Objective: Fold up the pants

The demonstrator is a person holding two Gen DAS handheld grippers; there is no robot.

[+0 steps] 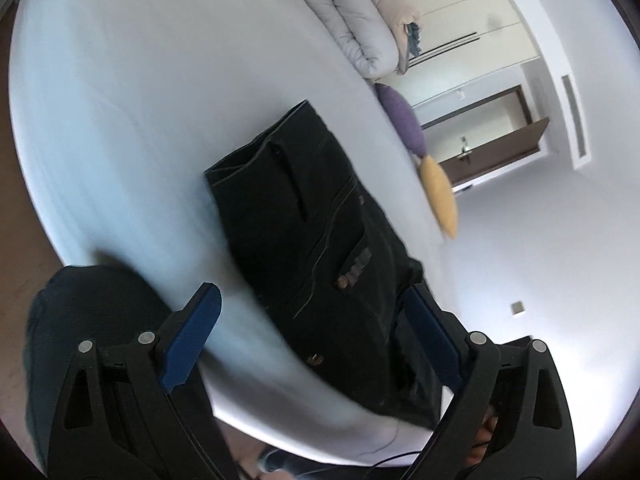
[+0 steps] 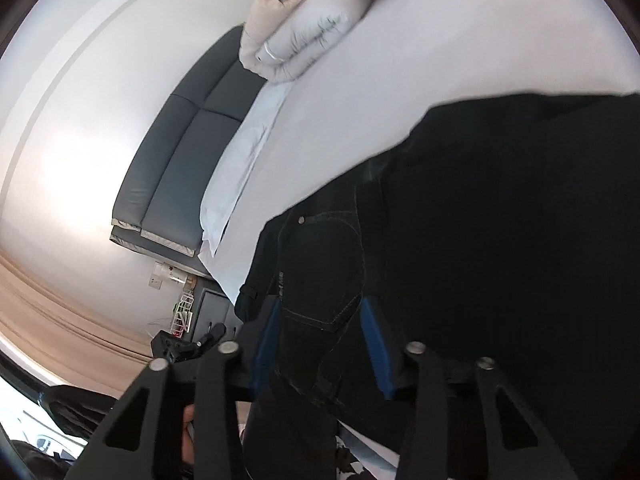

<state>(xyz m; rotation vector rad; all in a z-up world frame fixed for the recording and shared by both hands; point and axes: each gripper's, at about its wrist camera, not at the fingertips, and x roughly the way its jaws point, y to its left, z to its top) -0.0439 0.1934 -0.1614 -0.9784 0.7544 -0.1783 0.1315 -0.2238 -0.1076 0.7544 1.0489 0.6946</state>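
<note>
So here the black denim pants (image 1: 320, 232) are lying on the pale grey bed sheet (image 1: 120, 100), already doubled into a chunky rectangle by the look of it, stretching straight ahead of the left gripper (image 1: 312, 320) and hanging a bit over the near edge of the bed. That gripper's blue-padded jaws are spread wide with nothing pinched: the left pad sits over bare sheet and the right pad is just beside the pants' edge, though I can't tell if it's touching.

My read is that one fold is done and both hands are lining up for the next grab. The next move probably needs the left jaws to come down onto an edge of the fabric and close on all the layers at once, otherwise the stack will slide apart.

The right gripper (image 2: 320, 344) is roughly half open, with the pocket area of the pants right between and beyond its pads. The pads don't seem to be squeezing the cloth, so I'd call it loose, not gripping.

View differences: the left wrist camera gives the whole outline of the pants plus a rolled grey duvet (image 1: 356, 20) far ahead and purple and yellow cushions off to the right. The right wrist camera is too close for that, but shows the dark grey padded headboard (image 2: 180, 152) off to its left.
</note>
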